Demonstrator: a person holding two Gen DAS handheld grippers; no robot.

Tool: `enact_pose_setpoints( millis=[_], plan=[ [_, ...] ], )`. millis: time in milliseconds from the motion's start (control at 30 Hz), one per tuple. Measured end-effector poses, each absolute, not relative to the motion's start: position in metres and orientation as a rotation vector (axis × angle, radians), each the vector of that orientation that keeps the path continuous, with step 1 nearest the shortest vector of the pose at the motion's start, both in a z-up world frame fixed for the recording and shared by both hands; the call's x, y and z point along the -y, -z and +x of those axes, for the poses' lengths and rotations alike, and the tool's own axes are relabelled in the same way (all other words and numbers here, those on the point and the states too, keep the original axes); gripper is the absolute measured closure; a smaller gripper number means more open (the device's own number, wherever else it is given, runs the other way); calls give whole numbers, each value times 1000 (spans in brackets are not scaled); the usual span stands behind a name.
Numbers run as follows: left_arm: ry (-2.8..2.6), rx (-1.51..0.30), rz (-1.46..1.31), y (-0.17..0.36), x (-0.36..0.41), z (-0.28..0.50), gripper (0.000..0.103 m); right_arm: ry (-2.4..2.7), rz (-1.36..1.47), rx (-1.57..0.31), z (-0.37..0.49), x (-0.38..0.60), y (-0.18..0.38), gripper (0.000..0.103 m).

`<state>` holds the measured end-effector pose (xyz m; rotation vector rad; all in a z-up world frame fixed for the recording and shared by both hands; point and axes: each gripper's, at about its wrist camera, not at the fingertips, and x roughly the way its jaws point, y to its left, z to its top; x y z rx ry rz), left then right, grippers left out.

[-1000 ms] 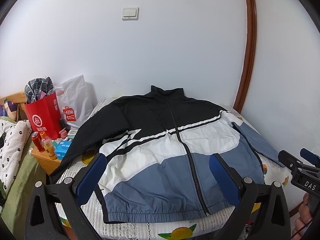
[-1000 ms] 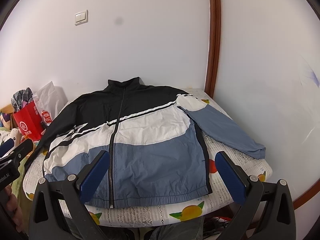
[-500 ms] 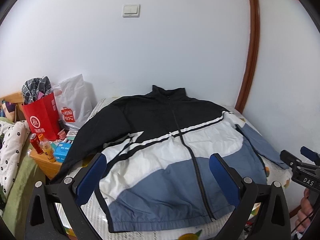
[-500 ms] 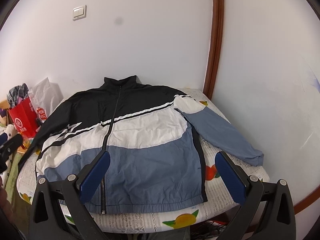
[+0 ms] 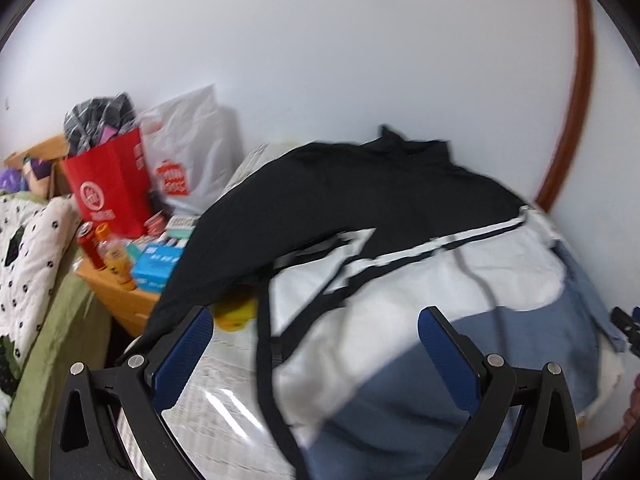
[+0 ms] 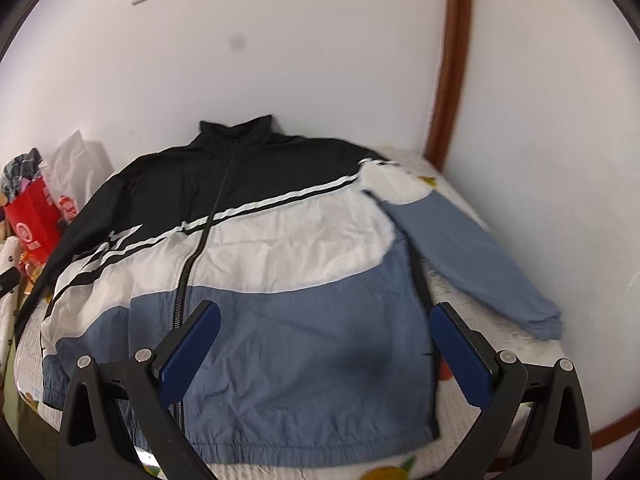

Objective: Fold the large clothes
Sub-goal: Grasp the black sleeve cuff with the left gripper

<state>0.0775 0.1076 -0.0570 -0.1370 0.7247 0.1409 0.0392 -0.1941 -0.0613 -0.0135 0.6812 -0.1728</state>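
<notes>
Jacket [image 6: 280, 272] lies zipped and flat, front up, on the desk [image 6: 460, 292], unfolded. Left gripper [image 5: 316, 344] and right gripper [image 6: 324, 340] hover with fingers spread, holding nothing. Slick fabric could slide, and the left sleeve [image 5: 208, 264] overhangs the edge. Red shopping bag [image 5: 108, 188] holds plaid clothing.

Left tongs [image 5: 316, 354] and right tongs [image 6: 326, 350] apparently gape wide.
</notes>
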Motion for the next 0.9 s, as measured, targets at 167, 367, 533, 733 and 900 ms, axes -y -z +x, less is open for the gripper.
enact_pose_setpoints(
  millis=[167, 367, 533, 733, 900],
  plan=[
    [-213, -801, -202, 89, -153, 97, 7, 167, 46, -683, 59, 199, 81, 13],
    [-253, -839, -235, 114, -186, 117, 12, 179, 94, -721, 78, 204, 96, 24],
    [-271, -876, -225, 139, -203, 134, 22, 228, 84, -753, 89, 206, 107, 24],
    [-331, -880, -194, 156, -216, 145, 37, 260, 107, -784, 97, 208, 117, 24],
    [-327, -862, -187, 154, -219, 152, 68, 269, 94, -804, 108, 203, 121, 24]
  ],
)
